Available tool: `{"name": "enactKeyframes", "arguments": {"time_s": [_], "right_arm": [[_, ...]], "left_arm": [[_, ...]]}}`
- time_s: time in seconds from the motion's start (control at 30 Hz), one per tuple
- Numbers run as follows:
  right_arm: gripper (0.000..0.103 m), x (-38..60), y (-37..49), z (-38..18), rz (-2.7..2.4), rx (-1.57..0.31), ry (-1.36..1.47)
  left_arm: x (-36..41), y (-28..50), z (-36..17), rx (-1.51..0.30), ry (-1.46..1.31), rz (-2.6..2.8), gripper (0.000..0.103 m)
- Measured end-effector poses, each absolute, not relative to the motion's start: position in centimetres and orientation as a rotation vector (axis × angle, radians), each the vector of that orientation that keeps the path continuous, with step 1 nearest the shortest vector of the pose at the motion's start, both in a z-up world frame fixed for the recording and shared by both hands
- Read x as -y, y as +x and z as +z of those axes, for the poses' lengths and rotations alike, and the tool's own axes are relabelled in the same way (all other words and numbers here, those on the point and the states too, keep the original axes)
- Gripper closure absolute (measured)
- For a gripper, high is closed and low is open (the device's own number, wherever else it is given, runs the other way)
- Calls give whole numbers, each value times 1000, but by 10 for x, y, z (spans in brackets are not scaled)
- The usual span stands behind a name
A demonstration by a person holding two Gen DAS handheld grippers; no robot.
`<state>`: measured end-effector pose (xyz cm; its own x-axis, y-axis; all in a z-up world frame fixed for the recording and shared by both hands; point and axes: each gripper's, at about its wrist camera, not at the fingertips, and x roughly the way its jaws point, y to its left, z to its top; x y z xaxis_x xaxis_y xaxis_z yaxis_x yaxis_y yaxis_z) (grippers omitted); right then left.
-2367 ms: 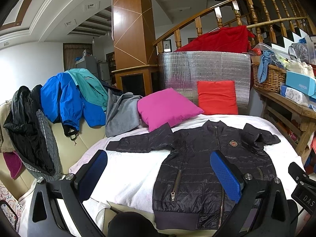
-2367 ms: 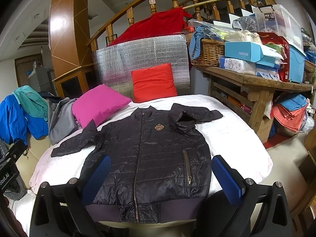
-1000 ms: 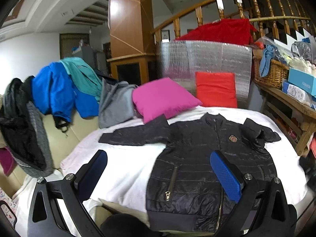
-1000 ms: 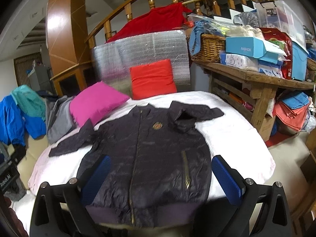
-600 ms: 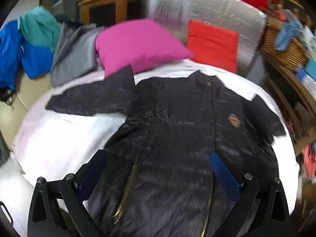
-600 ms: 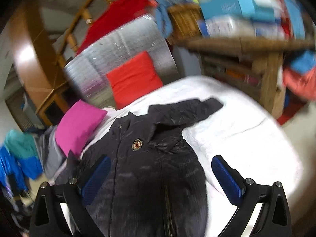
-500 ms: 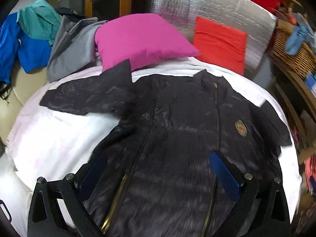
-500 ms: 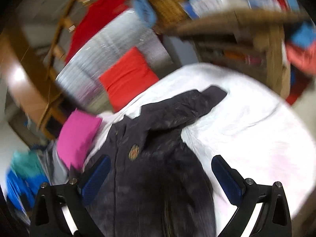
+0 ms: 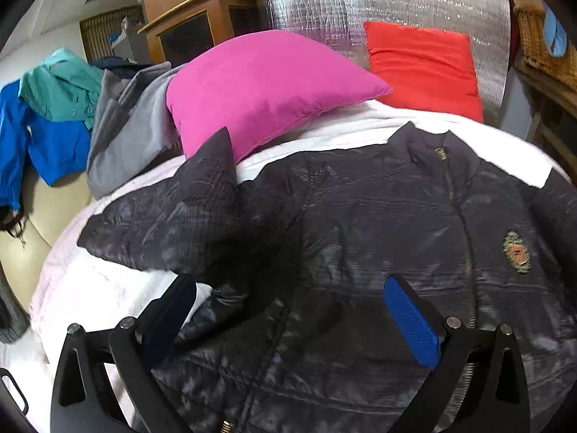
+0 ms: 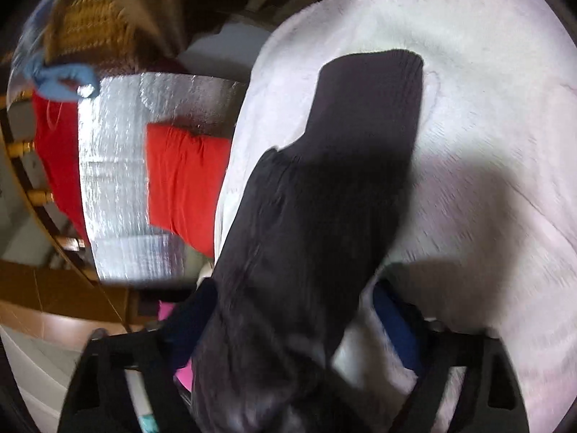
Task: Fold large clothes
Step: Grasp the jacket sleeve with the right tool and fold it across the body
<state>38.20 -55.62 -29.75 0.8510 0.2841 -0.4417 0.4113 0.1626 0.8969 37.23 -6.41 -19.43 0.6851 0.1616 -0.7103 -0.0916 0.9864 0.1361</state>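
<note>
A black quilted jacket point(image 9: 360, 223) lies front up and zipped on the white bed cover point(image 9: 90, 288), its left sleeve point(image 9: 162, 223) stretched toward the pink pillow. My left gripper point(image 9: 288, 317) is open, low over the jacket's left side near the armpit. In the right wrist view the jacket's right sleeve point(image 10: 324, 198) runs up from between the fingers to its cuff point(image 10: 375, 83). My right gripper point(image 10: 292, 328) is open, its fingers on either side of the sleeve. This view is rolled sideways and blurred.
A pink pillow point(image 9: 267, 86) and a red pillow point(image 9: 422, 65) lean against a silver foil board point(image 9: 378, 3) at the bed's far end. Grey, teal and blue clothes point(image 9: 72, 115) hang on the left. A wicker basket point(image 9: 541, 50) stands on a shelf at right.
Both grippers have dropped and moved forward over the jacket. The left has closed in on the left armpit area. The right has swung and rolled over the right sleeve. Both stay open.
</note>
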Motion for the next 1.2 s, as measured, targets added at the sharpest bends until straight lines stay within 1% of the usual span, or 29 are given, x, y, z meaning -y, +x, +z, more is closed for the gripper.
{"name": "enactKeyframes", "arguments": {"time_s": [0.03, 0.07, 0.1, 0.13, 0.2, 0.33, 0.37, 0.47, 0.57, 0.67, 0.7, 0.73, 0.77, 0.8, 0.87, 0.93, 1.0, 1.07, 1.1, 1.2], "right_arm": [[46, 554, 389, -296, -77, -597, 1418], [69, 554, 394, -298, -51, -596, 1417], [81, 553, 398, -301, -45, -600, 1420], [83, 552, 398, -302, -57, -600, 1413], [90, 544, 396, -285, -76, -584, 1344], [90, 514, 386, -217, 18, -502, 1168], [90, 493, 380, -190, 73, -473, 1096], [90, 434, 368, -143, 208, -445, 937], [90, 366, 363, -124, 325, -475, 838], [87, 306, 366, -133, 394, -572, 780], [81, 284, 371, -143, 406, -633, 755], [73, 266, 372, -149, 427, -692, 747], [44, 254, 374, -160, 445, -744, 749], [24, 239, 376, -170, 464, -816, 757], [24, 226, 361, -179, 490, -869, 758], [24, 226, 348, -177, 509, -871, 732], [24, 240, 332, -175, 518, -841, 721], [24, 270, 316, -164, 478, -771, 740], [24, 294, 303, -161, 411, -728, 756], [24, 350, 300, -149, 179, -660, 766]], "left_arm": [[62, 374, -194, -809, 92, 145, 0], [61, 376, -195, -810, 87, 146, 0], [58, 377, -194, -812, 77, 149, 0], [55, 377, -193, -814, 66, 152, 0], [51, 378, -192, -808, 55, 159, 0], [35, 371, -181, -779, 21, 181, 0], [30, 369, -178, -768, 12, 186, 0], [12, 364, -171, -731, 4, 230, 0], [-15, 359, -166, -700, -20, 296, 0], [-49, 355, -167, -710, -78, 341, 0], [-55, 354, -168, -716, -88, 346, 0], [-63, 352, -170, -725, -104, 351, 0], [-70, 351, -172, -733, -116, 353, 0], [-73, 351, -172, -735, -120, 352, 0], [-80, 350, -171, -738, -125, 348, 0], [-79, 346, -171, -733, -124, 336, 0], [-74, 341, -171, -725, -129, 305, 0], [-62, 339, -171, -720, -133, 252, 0], [-56, 338, -171, -720, -132, 230, 0], [-21, 337, -173, -729, -123, 74, 0]]}}
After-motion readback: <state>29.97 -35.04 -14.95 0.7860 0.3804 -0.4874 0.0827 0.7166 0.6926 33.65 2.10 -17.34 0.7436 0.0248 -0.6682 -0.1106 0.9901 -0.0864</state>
